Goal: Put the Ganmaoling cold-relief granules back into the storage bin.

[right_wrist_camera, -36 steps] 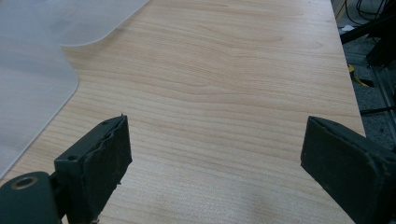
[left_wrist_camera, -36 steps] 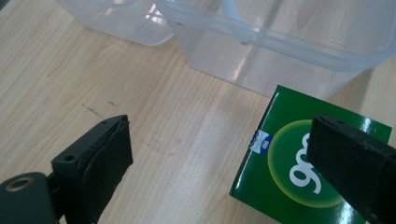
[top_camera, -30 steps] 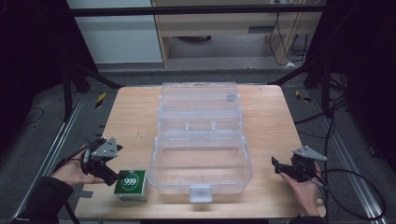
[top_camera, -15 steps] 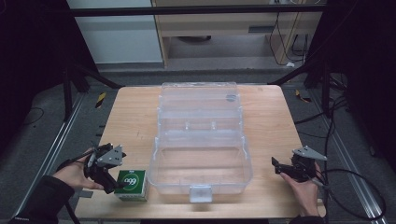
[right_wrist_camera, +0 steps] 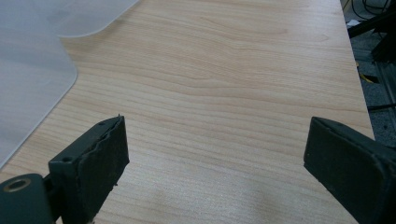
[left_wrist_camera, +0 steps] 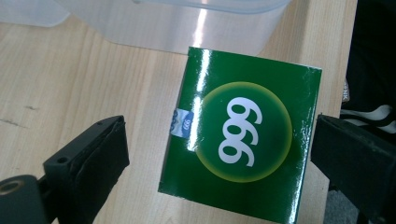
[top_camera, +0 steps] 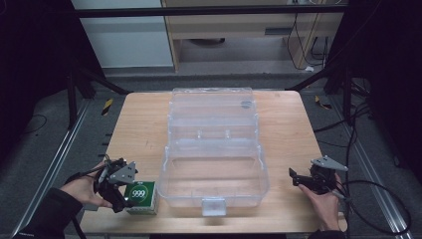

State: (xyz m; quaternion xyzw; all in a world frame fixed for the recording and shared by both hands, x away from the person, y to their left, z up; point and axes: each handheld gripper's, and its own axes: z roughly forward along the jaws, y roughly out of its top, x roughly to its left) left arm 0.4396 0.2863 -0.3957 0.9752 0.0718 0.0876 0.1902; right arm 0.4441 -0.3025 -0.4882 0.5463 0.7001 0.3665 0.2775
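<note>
Your left gripper [top_camera: 121, 195] has slid a little toward the near edge since a second ago, and the green box [top_camera: 141, 197] sits slightly nearer too. Its jaws have just been opening; in the left gripper view they stand wide on either side of the green box [left_wrist_camera: 243, 147], with bare wood showing on the one side and a thin gap on the other, so nothing is clamped. You find the box flat on the table [top_camera: 139, 129] near the near-left corner, just left of the clear case [top_camera: 214, 174], whose lid lies open toward the far side.

Judging by its look, this is a small glossy carton: light, fairly stiff at the edges, but thin-walled, so it likely dents if you squeeze hard. The shiny faces could slip between the pads. Take it across two opposite side walls, low and near the middle, with the pads flat against the card, and close only until it stops sliding.

Your right gripper [top_camera: 304, 180] rests at the near-right of the table, well apart from the case. In the right gripper view its jaws stand wide apart over bare table [right_wrist_camera: 224, 93], holding nothing.
</note>
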